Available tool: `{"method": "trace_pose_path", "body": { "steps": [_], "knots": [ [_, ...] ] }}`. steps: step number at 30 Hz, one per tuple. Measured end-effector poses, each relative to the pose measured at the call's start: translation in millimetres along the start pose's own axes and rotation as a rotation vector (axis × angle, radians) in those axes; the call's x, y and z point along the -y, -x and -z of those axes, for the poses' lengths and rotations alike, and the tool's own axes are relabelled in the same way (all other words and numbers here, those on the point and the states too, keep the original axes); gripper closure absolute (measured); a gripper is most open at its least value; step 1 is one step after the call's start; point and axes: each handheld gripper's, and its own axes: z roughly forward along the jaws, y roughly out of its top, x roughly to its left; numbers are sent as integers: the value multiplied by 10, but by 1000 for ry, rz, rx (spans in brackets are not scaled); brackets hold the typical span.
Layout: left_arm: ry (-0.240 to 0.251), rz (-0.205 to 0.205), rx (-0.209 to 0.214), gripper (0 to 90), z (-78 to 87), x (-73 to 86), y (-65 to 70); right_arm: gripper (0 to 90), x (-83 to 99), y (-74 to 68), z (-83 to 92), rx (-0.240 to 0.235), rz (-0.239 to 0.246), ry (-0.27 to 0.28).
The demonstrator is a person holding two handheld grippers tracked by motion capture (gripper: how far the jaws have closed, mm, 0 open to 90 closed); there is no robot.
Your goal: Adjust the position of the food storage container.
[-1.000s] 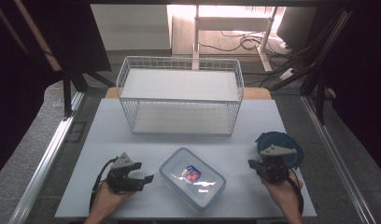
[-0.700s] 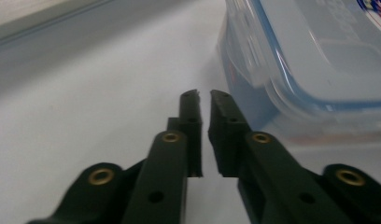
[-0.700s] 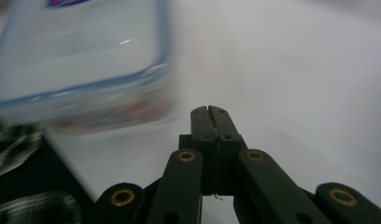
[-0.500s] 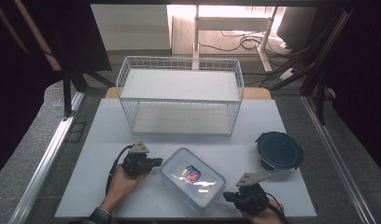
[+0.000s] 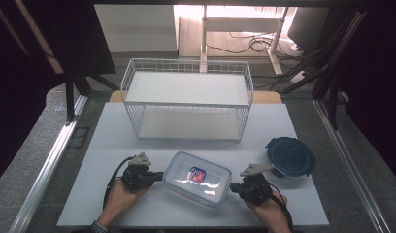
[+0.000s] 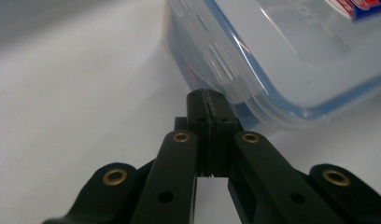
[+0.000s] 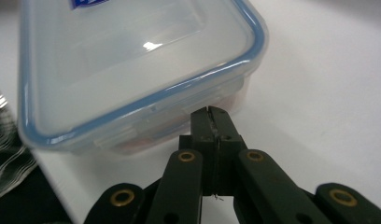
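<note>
White tabletop (image 5: 138, 145) between grey floor (image 5: 31, 160) strips.

Left gripper (image 5: 159, 175) jaws closed together, right gripper (image 5: 233, 188) jaws closed too

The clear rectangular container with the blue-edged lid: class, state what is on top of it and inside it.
On the container, a snapped-on clear lid bears a red-and-blue sticker. Through the frosted plastic, nothing definite shows inside; a faint reddish tint shows low at one end, otherwise the contents cannot be made out.
</note>
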Motion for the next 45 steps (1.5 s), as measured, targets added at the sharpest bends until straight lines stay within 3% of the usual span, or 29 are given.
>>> {"method": "trace_pose_path", "body": {
  "steps": [2, 5, 9, 12, 16, 19, 21, 24, 29, 32, 35, 38, 41, 45],
  "knots": [
    [5, 11, 4, 900, 8, 20, 14, 896, -41, 29, -38, 0, 0, 4],
    [-12, 3, -38, 900, 53, 56, 80, 896, -180, 81, -177, 8, 8, -1],
    [-13, 9, -51, 900, 79, 75, 86, 896, -308, 149, -289, 10, 13, 4],
    [-4, 19, -71, 898, 108, 82, 73, 896, -350, 181, -337, -10, -6, 4],
    [-1, 26, -69, 889, 117, 90, 51, 896, -369, 166, -355, -1, 11, 3],
    [-3, 14, -88, 834, 127, 87, 52, 896, -366, 163, -346, 1, 20, 6],
    [5, 3, -126, 780, 163, 101, 60, 894, -366, 139, -273, 33, 52, 24],
    [24, 3, -142, 649, 235, 135, 53, 874, -327, 129, -147, 35, 76, 61],
    [39, -20, -175, 432, 344, 231, 91, 685, -180, 144, 32, 43, 96, 115],
    [59, -27, -178, 305, 375, 291, 123, 496, -132, 156, 79, 46, 87, 139],
    [79, -14, -215, 123, 406, 343, 142, 314, -116, 166, 83, 47, 83, 155],
    [79, -10, -207, 9, 429, 386, 135, 152, -92, 163, 54, 37, 97, 189],
    [90, 1, -209, 8, 443, 431, 117, 59, -70, 139, 7, 59, 113, 182],
    [118, 22, -188, 2, 448, 469, 70, 31, -45, 134, -40, 57, 117, 155]
  ]
}}
